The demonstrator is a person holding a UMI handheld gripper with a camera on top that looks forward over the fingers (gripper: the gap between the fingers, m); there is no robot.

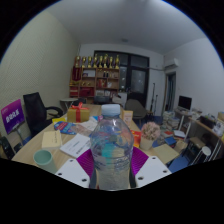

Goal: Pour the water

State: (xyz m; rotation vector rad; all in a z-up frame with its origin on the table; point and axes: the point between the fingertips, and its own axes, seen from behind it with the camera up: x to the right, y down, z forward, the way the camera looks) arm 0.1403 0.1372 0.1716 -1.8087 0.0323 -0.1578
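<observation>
In the gripper view, a clear plastic water bottle (111, 150) with a pale cap stands upright between the two fingers of the gripper (111, 166). The purple pads (86, 162) lie close against both sides of the bottle, so the fingers seem to pinch it, and no gap is visible at either side. The white finger bodies spread out below the pads. Beyond the bottle there is a cluttered table (30, 152) with many small things on it. A teal cup (43, 158) stands on the table to the left of the fingers, and a sheet of white paper (76, 146) lies near it, just beside the bottle. A red box (81, 113) stands farther back on the table. At the left side a black office chair (37, 110) stands near the wall. At the far wall a shelf (96, 70) bears a row of golden things, too small to tell what they are. At the right a desk holds a dark monitor (185, 102).
</observation>
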